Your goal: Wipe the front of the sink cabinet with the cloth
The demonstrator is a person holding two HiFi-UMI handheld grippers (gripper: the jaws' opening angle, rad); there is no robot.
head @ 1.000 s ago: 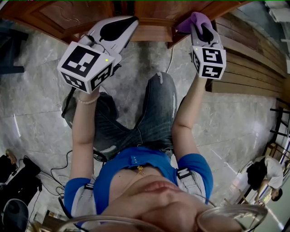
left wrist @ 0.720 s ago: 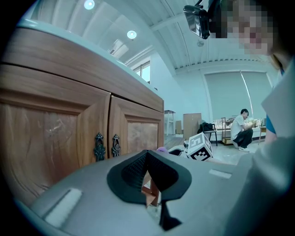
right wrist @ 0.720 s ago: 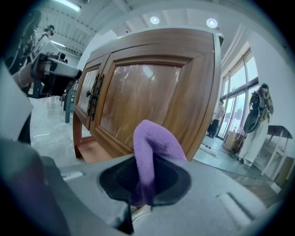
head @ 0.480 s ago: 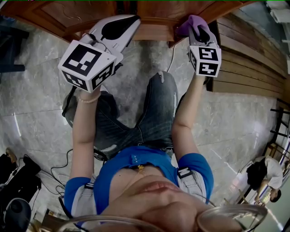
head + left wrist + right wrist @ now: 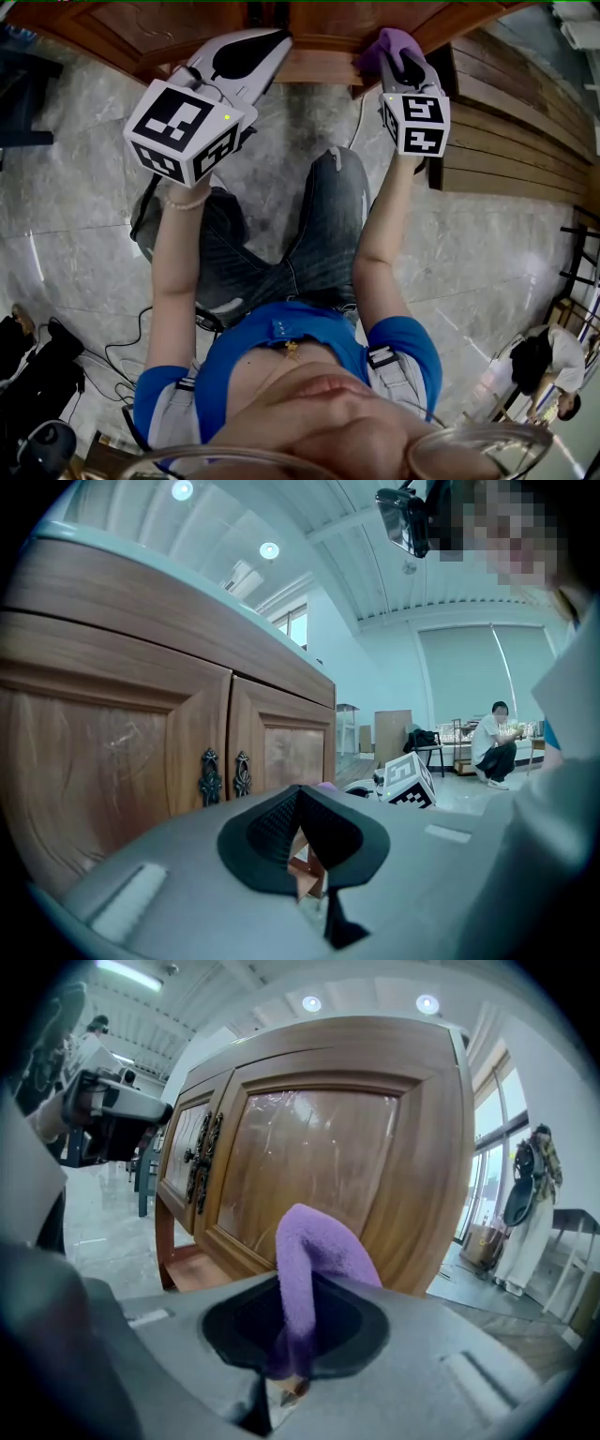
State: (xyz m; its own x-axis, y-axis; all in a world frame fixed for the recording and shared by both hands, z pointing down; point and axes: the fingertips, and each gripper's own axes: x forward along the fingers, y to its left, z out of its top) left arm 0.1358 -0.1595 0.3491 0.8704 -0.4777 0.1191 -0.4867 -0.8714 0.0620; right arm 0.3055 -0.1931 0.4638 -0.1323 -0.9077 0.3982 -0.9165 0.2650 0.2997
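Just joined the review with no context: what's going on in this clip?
A person low on the floor faces a wooden sink cabinet, with a gripper in each hand. The right gripper is shut on a purple cloth and holds it up at the right-hand door; actual contact can't be confirmed. The left gripper is shut and empty, pointing toward the doors with the metal handles.

glossy grey marble floor (image 5: 66,216), thin black cable (image 5: 120,352) snaking near its left edge, black bags (image 5: 42,375) in the bottom-left corner, wooden slats (image 5: 516,122) along the right, somebody in white (image 5: 555,361) crouched bottom-right
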